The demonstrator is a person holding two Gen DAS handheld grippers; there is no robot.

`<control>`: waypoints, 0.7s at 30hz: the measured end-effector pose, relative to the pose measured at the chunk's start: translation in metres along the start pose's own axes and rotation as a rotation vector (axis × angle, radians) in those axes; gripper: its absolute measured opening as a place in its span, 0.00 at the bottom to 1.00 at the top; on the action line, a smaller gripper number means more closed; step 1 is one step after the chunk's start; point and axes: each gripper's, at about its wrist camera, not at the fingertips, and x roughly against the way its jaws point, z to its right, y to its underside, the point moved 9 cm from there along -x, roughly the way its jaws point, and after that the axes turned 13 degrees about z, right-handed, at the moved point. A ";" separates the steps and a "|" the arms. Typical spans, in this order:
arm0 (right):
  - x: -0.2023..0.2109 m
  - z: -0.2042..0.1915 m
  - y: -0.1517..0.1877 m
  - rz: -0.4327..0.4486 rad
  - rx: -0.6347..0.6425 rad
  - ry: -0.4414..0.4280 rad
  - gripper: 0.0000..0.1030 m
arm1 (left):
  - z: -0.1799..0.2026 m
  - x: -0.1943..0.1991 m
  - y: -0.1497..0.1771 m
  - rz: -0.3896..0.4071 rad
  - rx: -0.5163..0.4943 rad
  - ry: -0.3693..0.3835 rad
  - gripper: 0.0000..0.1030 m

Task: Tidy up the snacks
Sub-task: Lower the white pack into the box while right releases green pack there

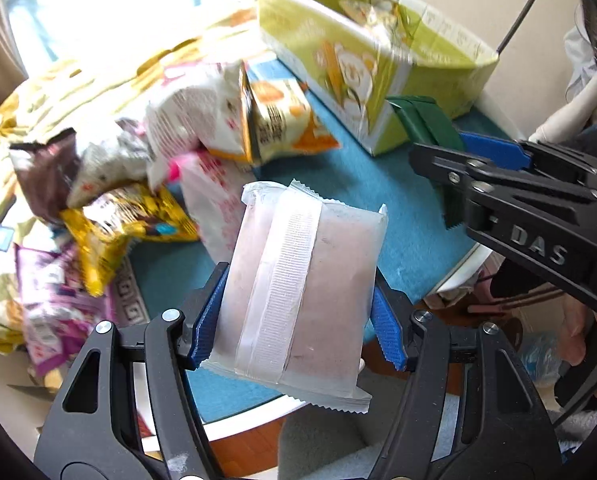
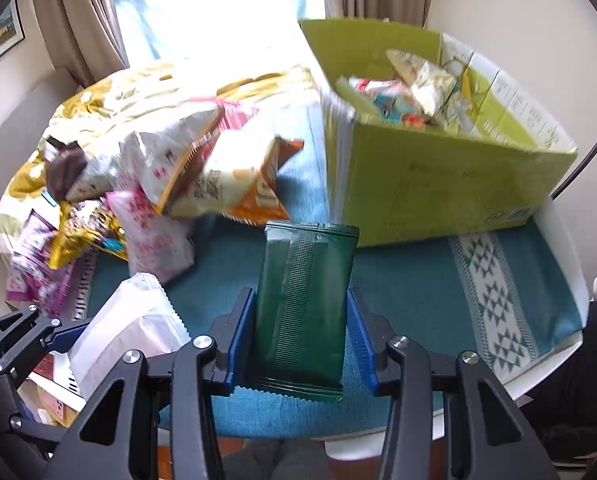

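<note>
— What could you read from where I held the tongs?

— Only "DAS", raised on the black arm of my right gripper point(image 1: 454, 204), just right of the green box point(image 1: 362, 68).

— And the snack bags point(image 1: 234, 120) left of that box?

— Printed, but too blurred for me to read. The box's own print likewise.

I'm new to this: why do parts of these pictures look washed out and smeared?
Left wrist view: window glare bleaches the top left; the snack pile is motion-smeared, the pale packet sharp. Right wrist view: same glare behind; the green box blurs, the green packet stays crisp.
</note>
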 end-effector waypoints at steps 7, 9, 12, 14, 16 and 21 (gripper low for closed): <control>0.042 0.003 -0.056 0.104 -0.064 -0.014 0.40 | -0.007 0.038 -0.073 0.143 -0.031 -0.022 0.60; 0.030 0.003 -0.077 0.138 -0.071 -0.018 0.40 | -0.005 0.039 -0.098 0.173 -0.024 -0.028 0.60; 0.036 0.022 -0.102 0.185 -0.065 -0.011 0.40 | 0.007 0.038 -0.132 0.208 0.000 -0.034 0.60; 0.038 0.040 -0.120 0.208 -0.069 -0.007 0.40 | 0.020 0.033 -0.155 0.232 0.016 -0.044 0.60; 0.037 0.060 -0.135 0.219 -0.067 -0.016 0.40 | 0.036 0.022 -0.175 0.245 0.034 -0.050 0.60; 0.020 0.115 -0.160 0.207 -0.045 -0.034 0.40 | 0.086 -0.034 -0.218 0.224 0.079 -0.030 0.60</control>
